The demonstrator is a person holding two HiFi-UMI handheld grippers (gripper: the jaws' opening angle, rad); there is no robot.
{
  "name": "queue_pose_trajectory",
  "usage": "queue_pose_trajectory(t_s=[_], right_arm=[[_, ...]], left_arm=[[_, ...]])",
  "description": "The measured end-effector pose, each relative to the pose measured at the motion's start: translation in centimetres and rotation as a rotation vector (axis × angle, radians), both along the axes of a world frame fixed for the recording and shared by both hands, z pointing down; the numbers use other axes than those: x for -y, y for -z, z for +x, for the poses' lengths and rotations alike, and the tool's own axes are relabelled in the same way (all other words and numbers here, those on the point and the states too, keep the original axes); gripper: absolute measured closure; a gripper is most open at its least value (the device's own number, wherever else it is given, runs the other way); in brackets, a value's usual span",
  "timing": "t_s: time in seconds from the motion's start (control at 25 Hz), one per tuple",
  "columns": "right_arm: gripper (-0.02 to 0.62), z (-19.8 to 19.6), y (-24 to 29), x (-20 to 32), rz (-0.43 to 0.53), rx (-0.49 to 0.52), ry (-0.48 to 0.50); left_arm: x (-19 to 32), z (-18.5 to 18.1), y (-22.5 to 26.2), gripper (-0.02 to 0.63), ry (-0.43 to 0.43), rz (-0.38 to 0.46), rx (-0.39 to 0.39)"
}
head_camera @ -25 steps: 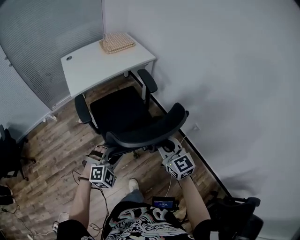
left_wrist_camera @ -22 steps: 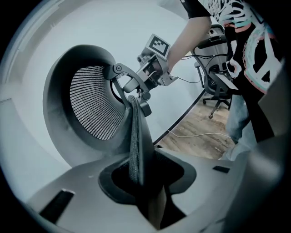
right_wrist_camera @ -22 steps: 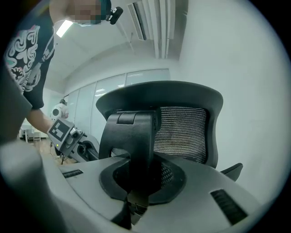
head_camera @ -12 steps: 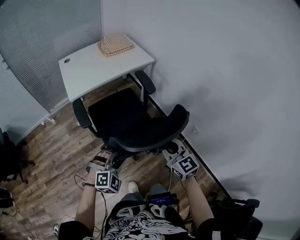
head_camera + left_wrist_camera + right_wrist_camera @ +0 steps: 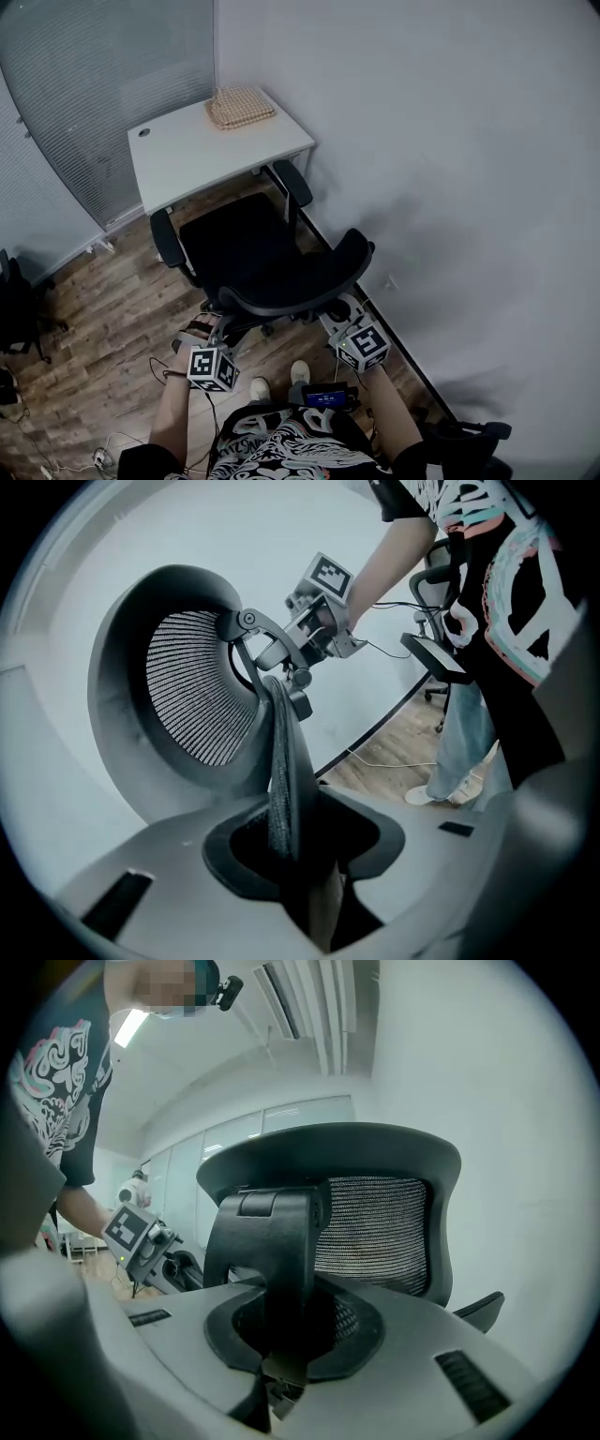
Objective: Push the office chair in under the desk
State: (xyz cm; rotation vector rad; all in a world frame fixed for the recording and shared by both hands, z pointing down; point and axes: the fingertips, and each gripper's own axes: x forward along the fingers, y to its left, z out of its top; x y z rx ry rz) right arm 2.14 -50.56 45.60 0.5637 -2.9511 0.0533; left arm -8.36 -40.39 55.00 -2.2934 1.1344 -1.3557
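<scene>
The black office chair (image 5: 242, 242) faces the white desk (image 5: 192, 155), its seat front at the desk's near edge. I stand behind its curved mesh backrest (image 5: 298, 281). My left gripper (image 5: 217, 325) is shut on the backrest's left edge, and the mesh rim runs down between its jaws (image 5: 298, 869). My right gripper (image 5: 335, 309) is at the backrest's right side. The black back-frame piece (image 5: 274, 1241) sits between its jaws (image 5: 281, 1349), which are opening slightly while still holding it. Each gripper shows in the other's view: the right gripper (image 5: 319, 621), the left gripper (image 5: 141, 1237).
A woven mat (image 5: 242, 106) lies on the desk's far corner. A white wall runs along the right and a blind-covered glass partition (image 5: 94, 84) along the left. Another chair's base (image 5: 469, 441) is behind me on the right. Cables (image 5: 98, 457) and a dark bag (image 5: 14, 314) lie on the wood floor.
Both grippers stay at the backrest. The chair has edged slightly nearer the desk. The person has stepped up, and both shoes now show behind the chair.
</scene>
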Motion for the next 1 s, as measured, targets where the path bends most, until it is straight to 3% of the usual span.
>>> queue_pose_trajectory(t_s=[1.0], right_arm=[[0.555, 0.6, -0.3, 2.8, 0.004, 0.002, 0.03]], left_arm=[[2.3, 1.0, -0.2, 0.463, 0.038, -0.004, -0.006]])
